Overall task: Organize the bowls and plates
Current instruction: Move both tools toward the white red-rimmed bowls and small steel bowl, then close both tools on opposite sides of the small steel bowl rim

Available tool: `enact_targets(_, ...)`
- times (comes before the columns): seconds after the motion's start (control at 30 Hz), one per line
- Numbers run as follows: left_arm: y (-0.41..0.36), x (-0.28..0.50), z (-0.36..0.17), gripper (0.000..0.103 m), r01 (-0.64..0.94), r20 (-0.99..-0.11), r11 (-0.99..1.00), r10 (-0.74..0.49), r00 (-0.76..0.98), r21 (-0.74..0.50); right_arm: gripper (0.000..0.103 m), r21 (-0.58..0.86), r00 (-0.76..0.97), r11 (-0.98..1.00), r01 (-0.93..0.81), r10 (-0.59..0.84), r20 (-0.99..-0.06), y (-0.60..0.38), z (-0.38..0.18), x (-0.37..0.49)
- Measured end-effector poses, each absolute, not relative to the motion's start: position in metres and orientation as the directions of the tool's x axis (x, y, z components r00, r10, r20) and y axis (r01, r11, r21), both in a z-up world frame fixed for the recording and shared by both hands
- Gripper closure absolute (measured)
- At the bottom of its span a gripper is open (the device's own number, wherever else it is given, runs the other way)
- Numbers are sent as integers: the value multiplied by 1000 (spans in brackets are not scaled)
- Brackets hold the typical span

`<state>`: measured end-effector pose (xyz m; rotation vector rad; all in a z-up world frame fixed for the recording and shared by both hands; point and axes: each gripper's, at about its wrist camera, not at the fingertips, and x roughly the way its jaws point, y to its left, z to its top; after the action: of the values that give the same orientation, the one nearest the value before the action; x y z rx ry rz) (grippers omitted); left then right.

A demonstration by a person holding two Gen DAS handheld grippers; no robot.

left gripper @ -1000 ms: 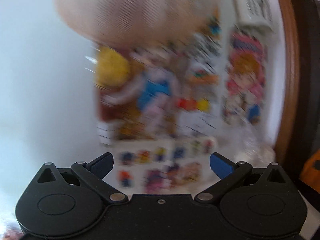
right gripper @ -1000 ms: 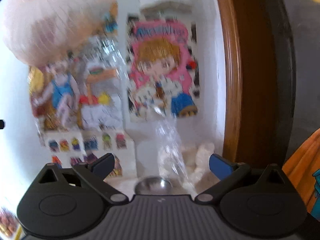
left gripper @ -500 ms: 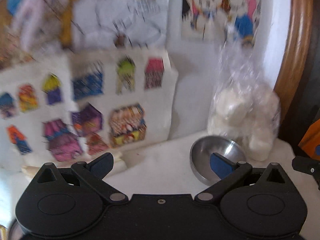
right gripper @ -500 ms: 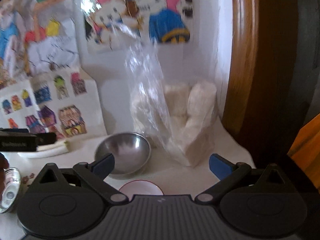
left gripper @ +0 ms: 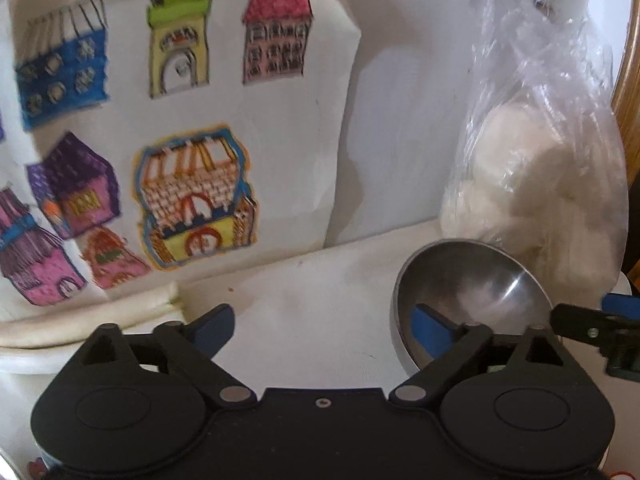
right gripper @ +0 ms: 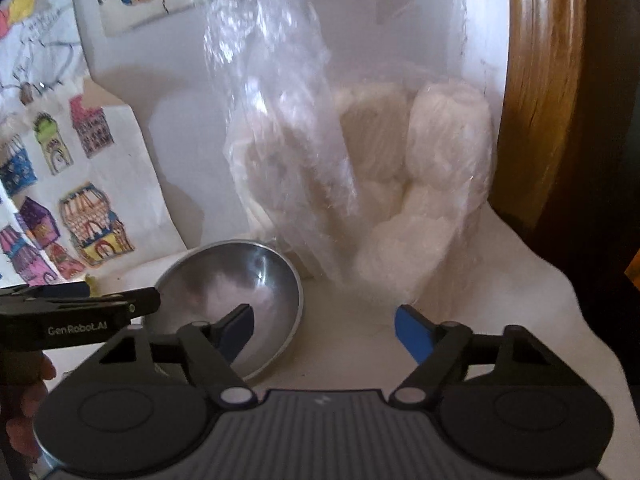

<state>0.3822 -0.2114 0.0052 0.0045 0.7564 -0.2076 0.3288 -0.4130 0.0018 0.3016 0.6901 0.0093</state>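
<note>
A small steel bowl (left gripper: pixel 472 280) sits upright on the white table, also in the right wrist view (right gripper: pixel 248 280). My left gripper (left gripper: pixel 320 326) is open and empty; its right finger overlaps the bowl's near side in the image. My right gripper (right gripper: pixel 324 330) is open and empty, with its left finger over the bowl's near right side. The right gripper's finger shows at the right edge of the left wrist view (left gripper: pixel 600 324). The left gripper shows at the left of the right wrist view (right gripper: pixel 80 312).
A clear plastic bag of white lumps (right gripper: pixel 380 184) stands behind the bowl against the wall (left gripper: pixel 400 100). A sheet with coloured house drawings (left gripper: pixel 160 128) leans at the left. A rolled white cloth (left gripper: pixel 88 316) lies below it. A wooden frame (right gripper: pixel 540 80) bounds the right.
Both grippers have tilted down and moved in toward the table. The steel bowl and bag came into view and grew larger. Both grippers stayed open.
</note>
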Motion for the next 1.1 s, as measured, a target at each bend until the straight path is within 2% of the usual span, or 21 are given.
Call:
enact_targets(0.2,-213,395,-10,30,201,-717,970,-236,656,-135,46,278,740,957,81,128,-660,-398,-9,344)
enact_targets(0.27,-216,397,-14,36,208,-721,966,-254,644,-155,60,276,735,958,78,132,-665,-395,-9,348)
enact_targets(0.3,-216,398,-15,39,210,-724,964,-261,638,-163,62,277,733,958,79,133,-667,-393,-9,350)
enact_targets(0.4,-219,400,-15,62,231,-723,951,-308,619,-207,74,294,728,953,77,148,-670,-392,-10,354)
enact_targets(0.47,-224,401,-14,88,260,-717,939,-339,609,-223,83,311,723,948,73,165,-671,-391,-12,358)
enact_targets(0.5,-226,401,-13,92,272,-717,936,-348,604,-225,84,311,720,948,74,165,-674,-391,-13,360)
enact_targets(0.53,-228,400,-12,92,269,-722,938,-342,602,-220,87,315,720,947,71,170,-673,-390,-14,360)
enact_targets(0.77,-215,396,-3,93,242,-727,930,-366,580,-275,88,337,733,939,69,181,-656,-386,-6,355)
enact_targets(1.1,-171,332,59,94,232,-675,943,-333,658,-239,89,332,768,943,-33,236,-595,-354,51,303)
